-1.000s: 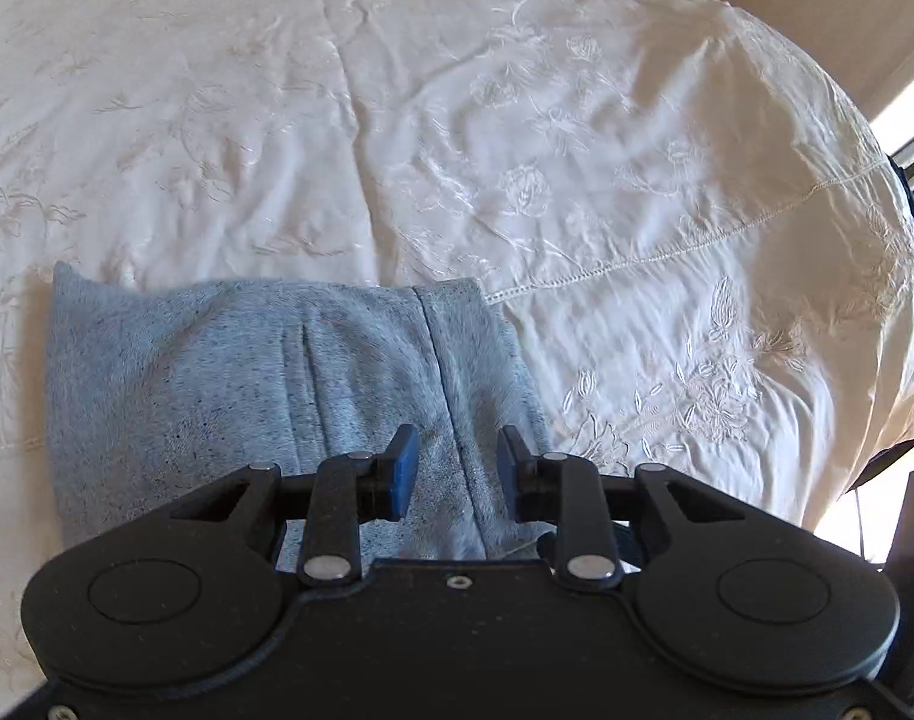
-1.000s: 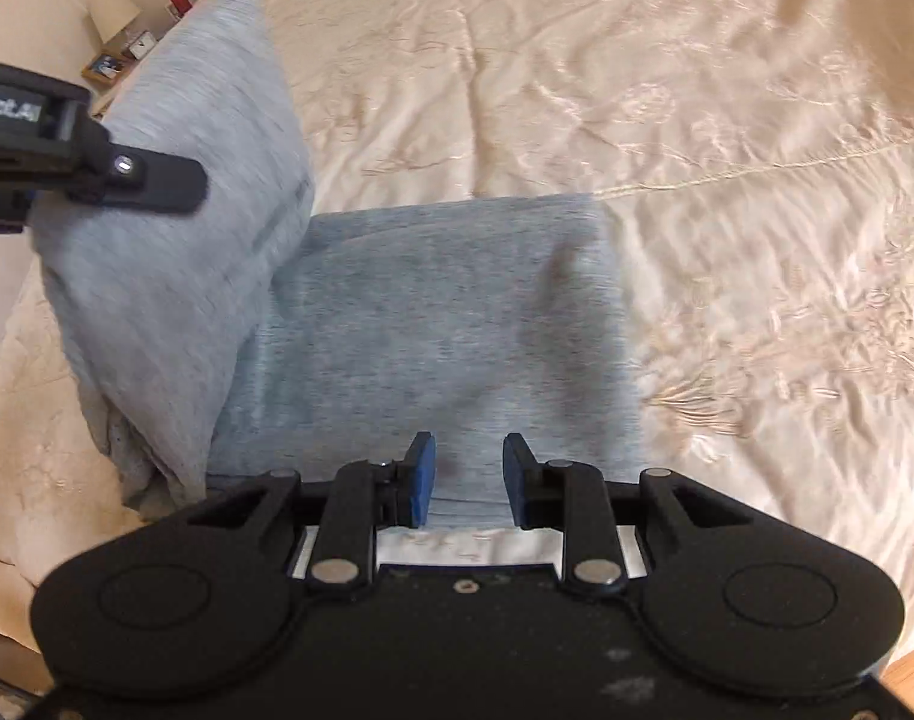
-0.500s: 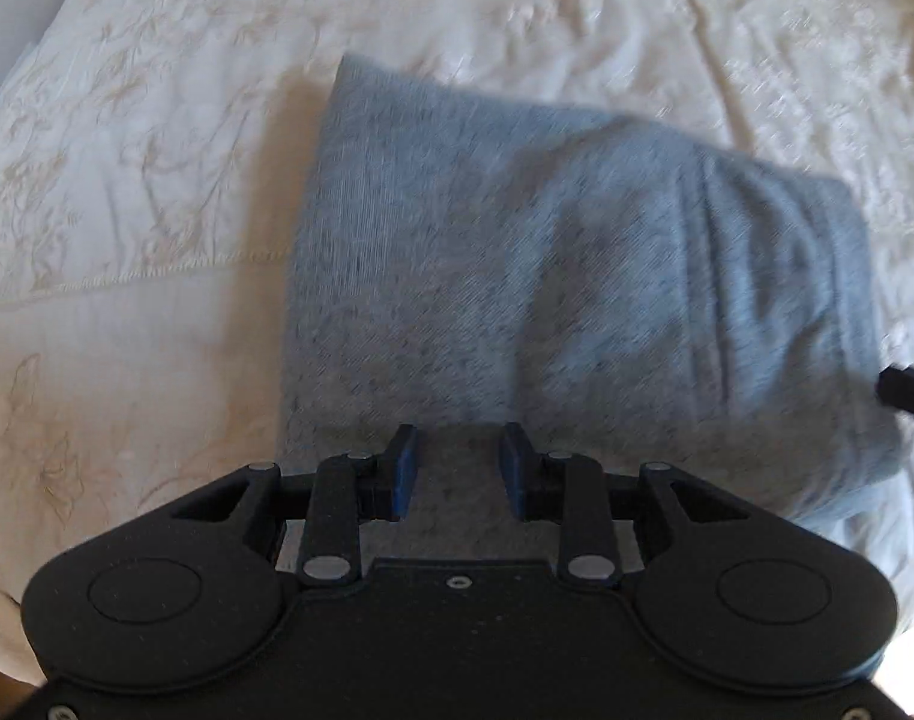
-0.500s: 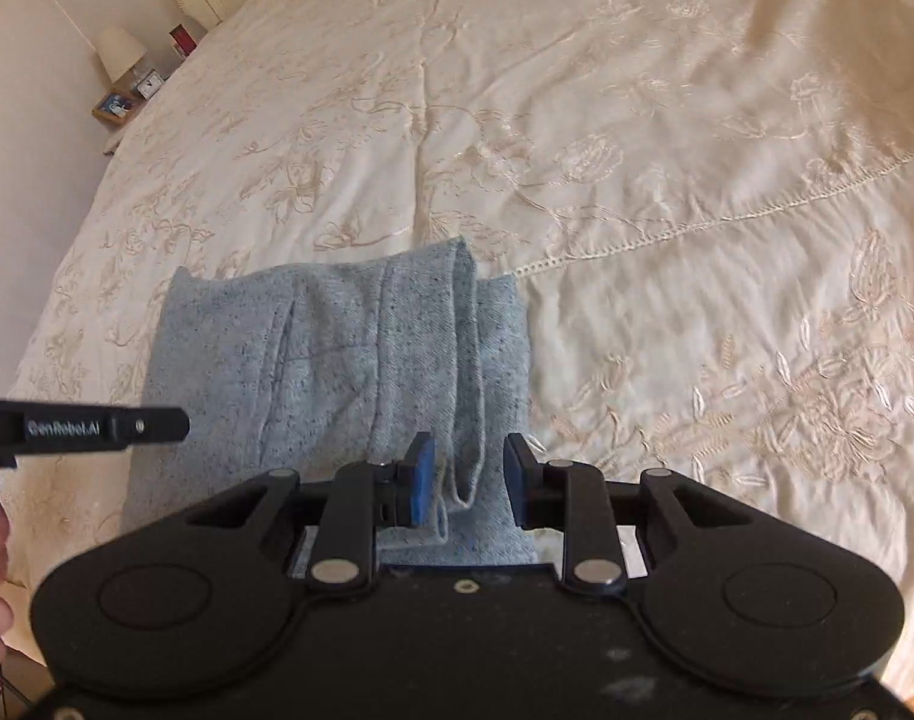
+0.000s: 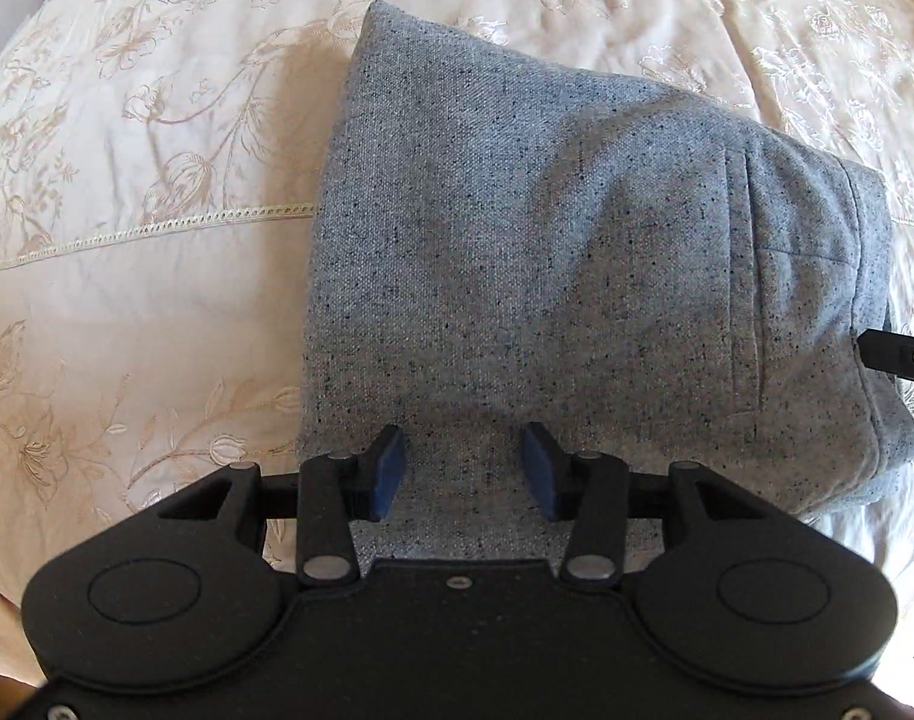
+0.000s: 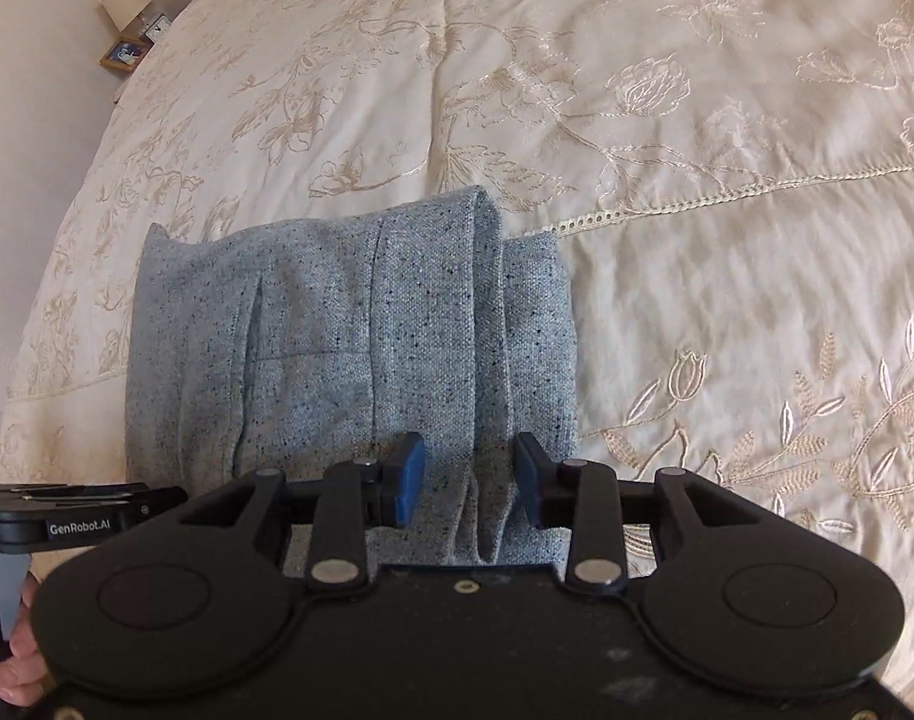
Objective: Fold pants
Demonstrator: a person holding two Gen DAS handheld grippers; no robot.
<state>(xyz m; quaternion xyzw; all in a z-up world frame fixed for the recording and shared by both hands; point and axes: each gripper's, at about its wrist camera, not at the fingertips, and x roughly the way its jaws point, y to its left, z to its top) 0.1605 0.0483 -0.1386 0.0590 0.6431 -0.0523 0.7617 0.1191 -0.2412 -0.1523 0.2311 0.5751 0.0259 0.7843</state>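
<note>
My left hand-held gripper (image 5: 463, 468) and right hand-held gripper (image 6: 469, 477) hover parted, holding nothing, over folded pants (image 6: 348, 348) on the bed (image 6: 697, 120); a lamp (image 6: 126, 0) stands beyond.

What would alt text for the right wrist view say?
Folded grey speckled pants lie on a cream embroidered bedspread, with the open right gripper poised over their near edge. A lamp stands in the far left corner.

Bedspread (image 6: 727, 312) open around pants (image 5: 547, 252) (nightstand (image 6: 134, 54) seemingly far).
</note>
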